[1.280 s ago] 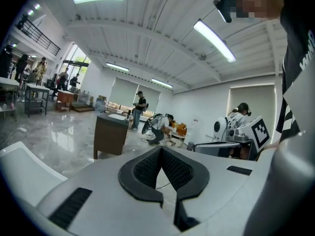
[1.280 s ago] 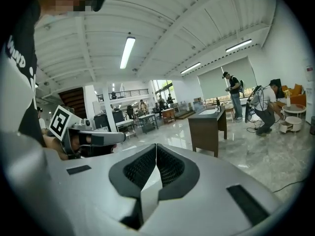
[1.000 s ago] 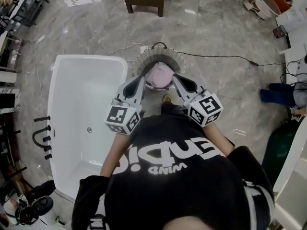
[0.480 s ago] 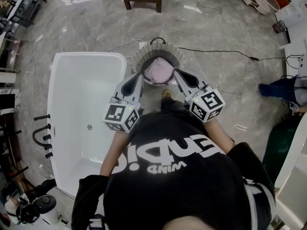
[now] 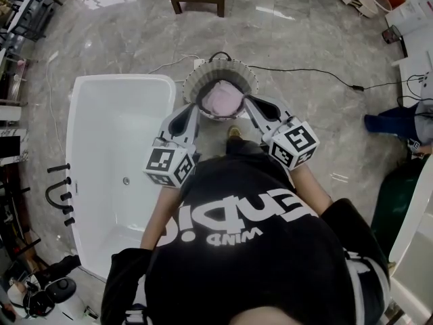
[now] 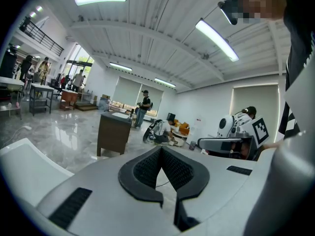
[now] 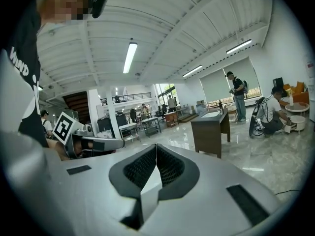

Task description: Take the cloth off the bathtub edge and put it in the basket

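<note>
Head view is looking down over your shoulders at a round basket (image 5: pixel 203 73) with a ribbed, pale grey wall. It is sitting on the polished grey stone floor (image 5: pixel 122 39), just beside a corner of the bathtub (image 5: pixel 115 134). The cloth (image 5: pixel 224 100), pink and soft, is lying bunched inside the basket and filling most of its opening. The bathtub is a glossy white shell with rounded corners, and a small drain is showing in its bottom. You are holding the left gripper (image 5: pixel 193 107) and the right gripper (image 5: pixel 248 101) on either side of the basket's near rim. Their smooth grey shells are tapering toward it, and their marker cubes are sitting close to your chest.

Left gripper view is giving you what the head view is not: the two black, finely ridged pads of the left gripper (image 6: pixel 160 149) are meeting at their tips with nothing between them. Right gripper view is showing the same of the right gripper (image 7: pixel 156 145), its pads pressed together and holding nothing. Neither of these two views is catching the basket or the cloth. Both are looking out across a bright hall at a dark wooden cabinet (image 6: pixel 113 132) and up at a ribbed white ceiling with strip lights.
</note>
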Action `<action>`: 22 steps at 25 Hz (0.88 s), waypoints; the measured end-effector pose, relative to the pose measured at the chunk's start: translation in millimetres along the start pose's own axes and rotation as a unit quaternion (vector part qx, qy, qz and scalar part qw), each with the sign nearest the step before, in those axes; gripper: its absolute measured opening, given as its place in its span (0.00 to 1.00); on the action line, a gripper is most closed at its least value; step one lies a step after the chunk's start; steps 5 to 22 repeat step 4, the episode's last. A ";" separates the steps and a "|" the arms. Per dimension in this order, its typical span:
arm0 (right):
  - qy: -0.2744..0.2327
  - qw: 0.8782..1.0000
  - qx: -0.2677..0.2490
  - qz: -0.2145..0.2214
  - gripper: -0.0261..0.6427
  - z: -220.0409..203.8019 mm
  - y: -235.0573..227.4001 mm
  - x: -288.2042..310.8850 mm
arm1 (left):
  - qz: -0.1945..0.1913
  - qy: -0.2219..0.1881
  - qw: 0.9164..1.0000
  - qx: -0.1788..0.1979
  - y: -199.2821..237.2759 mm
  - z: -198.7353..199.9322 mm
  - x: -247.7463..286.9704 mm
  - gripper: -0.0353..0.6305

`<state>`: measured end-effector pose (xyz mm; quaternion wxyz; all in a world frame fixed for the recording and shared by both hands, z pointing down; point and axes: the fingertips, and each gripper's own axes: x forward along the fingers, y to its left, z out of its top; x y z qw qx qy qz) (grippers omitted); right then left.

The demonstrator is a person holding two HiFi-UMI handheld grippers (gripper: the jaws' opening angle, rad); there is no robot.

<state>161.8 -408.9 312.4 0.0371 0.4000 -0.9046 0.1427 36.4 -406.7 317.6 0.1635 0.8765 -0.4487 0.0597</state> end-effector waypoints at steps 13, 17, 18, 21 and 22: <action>-0.001 1.000 -0.005 0.004 0.06 1.0 0.7 -0.9 | 0.001 -0.002 1.000 0.000 -0.7 -1.6 -1.6 0.07; -0.001 1.000 -0.005 0.004 0.06 1.0 0.7 -0.9 | 0.001 -0.002 1.000 0.000 -0.7 -1.6 -1.6 0.07; -0.001 1.000 -0.005 0.004 0.06 1.0 0.7 -0.9 | 0.001 -0.002 1.000 0.000 -0.7 -1.6 -1.6 0.07; -0.001 1.000 -0.005 0.004 0.06 1.0 0.7 -0.9 | 0.001 -0.002 1.000 0.000 -0.7 -1.6 -1.6 0.07; -0.001 1.000 -0.005 0.004 0.06 1.0 0.7 -0.9 | 0.001 -0.002 1.000 0.000 -0.7 -1.6 -1.6 0.07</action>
